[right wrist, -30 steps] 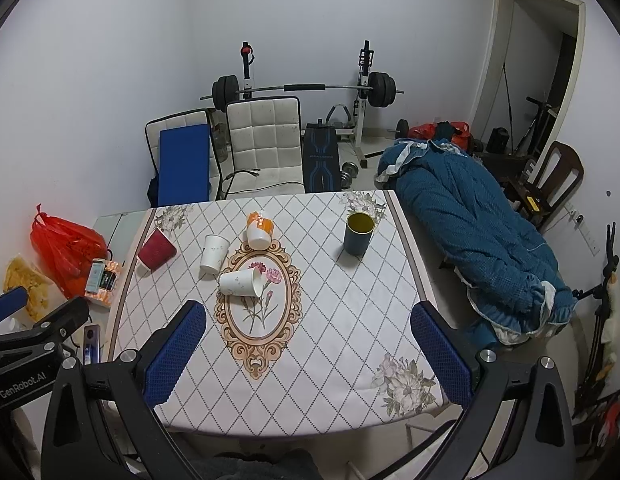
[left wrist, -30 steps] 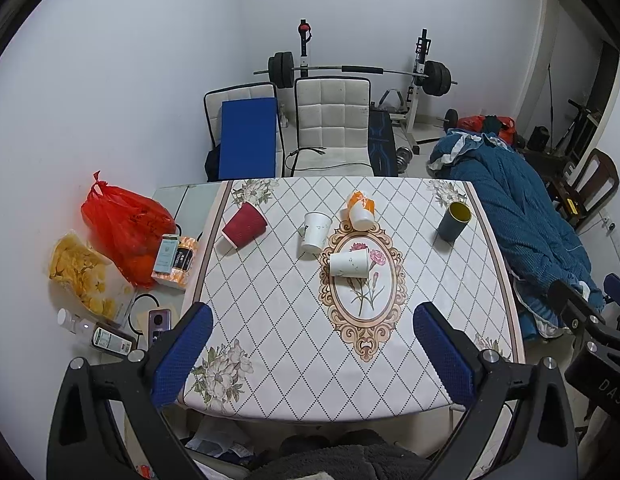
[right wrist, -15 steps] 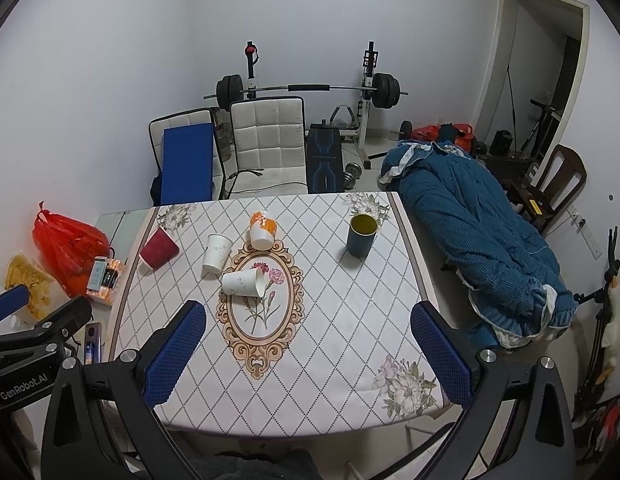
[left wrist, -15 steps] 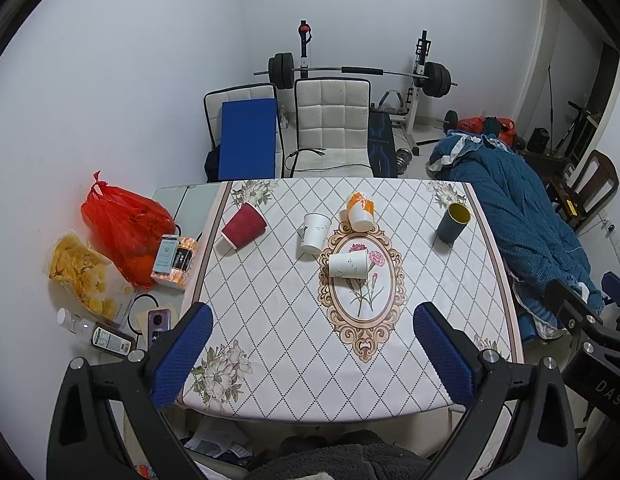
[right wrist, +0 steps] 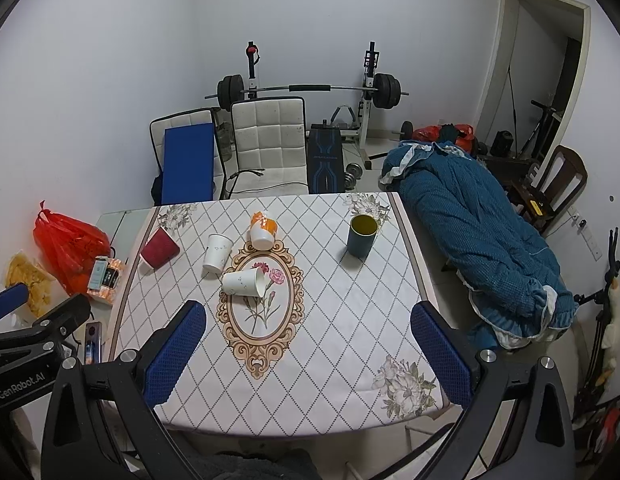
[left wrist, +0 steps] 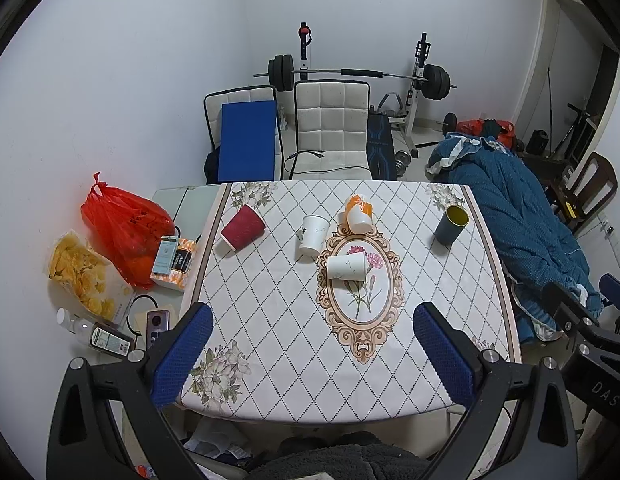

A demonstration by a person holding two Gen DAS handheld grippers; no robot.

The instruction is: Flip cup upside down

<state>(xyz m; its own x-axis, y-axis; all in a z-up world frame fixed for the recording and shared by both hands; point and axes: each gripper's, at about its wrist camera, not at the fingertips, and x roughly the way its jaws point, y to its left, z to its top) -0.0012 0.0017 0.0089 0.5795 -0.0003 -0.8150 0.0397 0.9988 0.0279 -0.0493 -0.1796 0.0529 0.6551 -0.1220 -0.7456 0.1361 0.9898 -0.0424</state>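
The labels on the boxes (left wrist: 171, 257) beside the red bag (left wrist: 123, 232) are too small to read

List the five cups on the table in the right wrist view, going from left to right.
Dark red paper cup lying tilted → white paper cup standing upside down → white paper cup lying on its side → orange-and-white cup tipped over → upright dark blue-grey cup with yellow inside.

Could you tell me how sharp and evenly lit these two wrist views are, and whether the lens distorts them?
Left wrist view: sharp, evenly lit, soft shadows beside the dark cup; dark corner vignette, and the table edges bow outward. Right wrist view: equally sharp, no glare on the tablecloth; the doorframe curves, and the open right gripper looms large at the bottom.
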